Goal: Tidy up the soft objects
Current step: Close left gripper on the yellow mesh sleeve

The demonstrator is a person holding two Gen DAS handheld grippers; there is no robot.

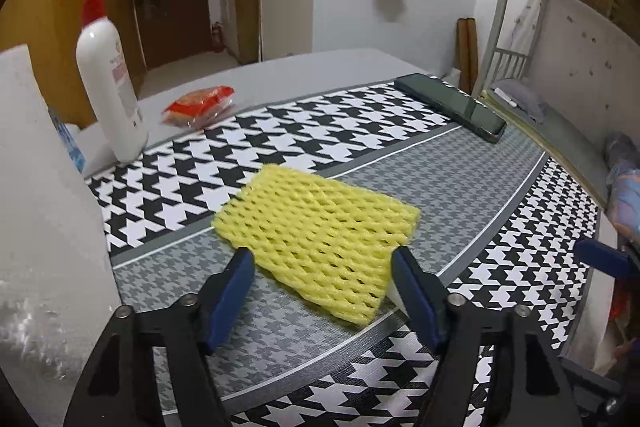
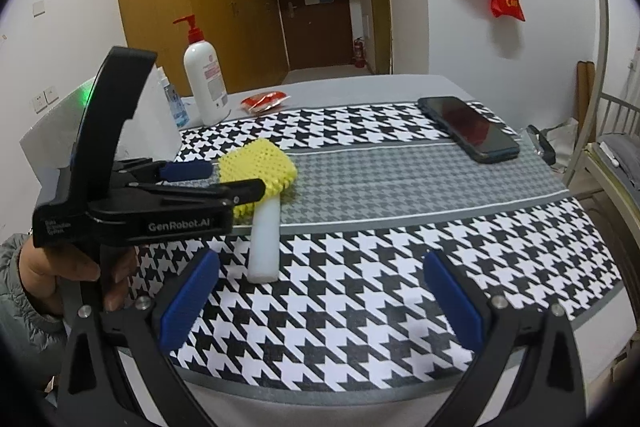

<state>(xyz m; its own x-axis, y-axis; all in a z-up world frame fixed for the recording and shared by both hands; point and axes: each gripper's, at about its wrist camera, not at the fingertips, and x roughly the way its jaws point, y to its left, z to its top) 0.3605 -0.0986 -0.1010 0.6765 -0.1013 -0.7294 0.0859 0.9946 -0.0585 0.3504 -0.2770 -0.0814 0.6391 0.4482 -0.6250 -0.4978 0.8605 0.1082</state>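
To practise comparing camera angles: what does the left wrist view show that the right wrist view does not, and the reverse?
Only the left wrist view: the yellow foam net close up, lying flat between the open left tongs.

Only the right wrist view: the white foam stick at full length, the person's hand, and the small spray bottle.

Both: pump bottle, phone, red packet, houndstooth mat.

a grey table [image 2: 360, 83] is being covered by a black-and-white houndstooth cloth [image 2: 360, 267]. on the cloth a yellow foam net [image 1: 320, 239] is being carried flat, with a white foam block [image 2: 264, 239] touching it and a dark phone [image 2: 468, 127] well apart. a pump bottle [image 2: 204, 83] and a red packet [image 2: 264, 101] are being borne near the far edge.
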